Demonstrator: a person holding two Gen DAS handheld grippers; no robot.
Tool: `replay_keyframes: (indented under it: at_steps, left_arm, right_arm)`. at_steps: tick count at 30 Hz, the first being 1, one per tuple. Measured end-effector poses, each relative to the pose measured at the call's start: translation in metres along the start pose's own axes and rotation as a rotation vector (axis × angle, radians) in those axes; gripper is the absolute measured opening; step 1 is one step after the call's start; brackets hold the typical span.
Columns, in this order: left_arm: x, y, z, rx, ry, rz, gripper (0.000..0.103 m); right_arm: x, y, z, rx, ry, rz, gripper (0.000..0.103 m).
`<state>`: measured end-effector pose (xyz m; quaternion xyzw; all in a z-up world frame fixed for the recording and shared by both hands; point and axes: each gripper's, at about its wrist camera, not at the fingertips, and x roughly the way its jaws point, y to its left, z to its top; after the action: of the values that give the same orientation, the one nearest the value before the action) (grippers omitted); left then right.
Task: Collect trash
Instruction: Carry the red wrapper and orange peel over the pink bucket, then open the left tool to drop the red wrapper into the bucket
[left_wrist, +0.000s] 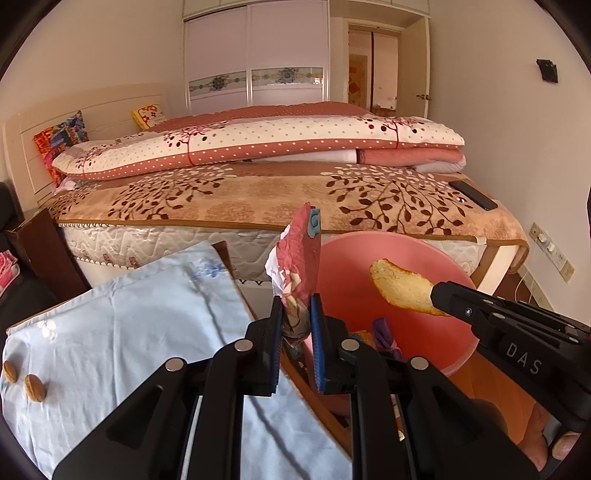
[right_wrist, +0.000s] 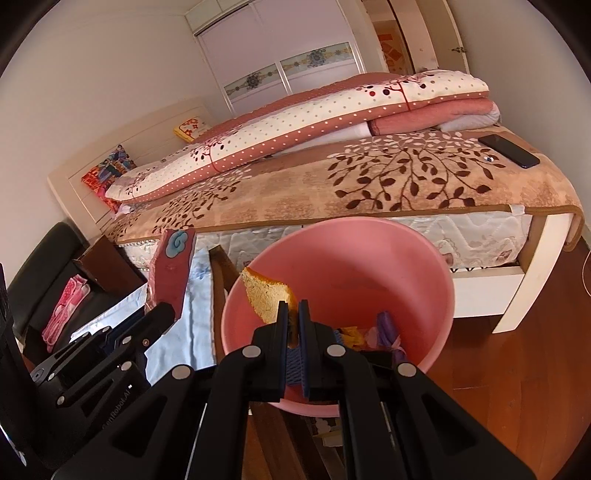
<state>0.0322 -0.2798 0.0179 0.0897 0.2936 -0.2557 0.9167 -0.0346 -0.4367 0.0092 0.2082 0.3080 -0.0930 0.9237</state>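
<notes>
The left tongs (left_wrist: 295, 306) are pinching a crumpled red wrapper (left_wrist: 301, 254), papery and creased, with a blue cloud mark near its top and white torn paper showing at one edge. It is standing up from the blue pads just beside the near rim of a smooth pink plastic basin (left_wrist: 436, 254). The right tongs (right_wrist: 293, 310) are clenched on a curved piece of peel (right_wrist: 267, 299), orange-skinned with a pale, spongy, pitted inside, and are holding it over the basin's open mouth. Down in the round basin, something purple (right_wrist: 388, 328) and some yellow-orange scraps (right_wrist: 351, 334) are lying at the bottom. On the left, a pale blue cloth (left_wrist: 147, 325), soft and lightly wrinkled with faint flower embroidery, is covering the surface, and two brown oval nuts (left_wrist: 35, 387) are sitting on it. Behind, the bed (right_wrist: 369, 177) is wearing a plush tan blanket with a brown leaf pattern.
</notes>
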Motion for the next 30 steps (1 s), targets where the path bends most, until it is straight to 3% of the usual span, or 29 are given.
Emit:
replay_keyframes:
  at_steps: [30]
  left_arm:
    - [0.048, -0.027, -0.009, 0.043, 0.127, -0.082, 0.014]
  right_arm:
    - [0.019, -0.034, -0.004, 0.06, 0.044, -0.08, 0.005]
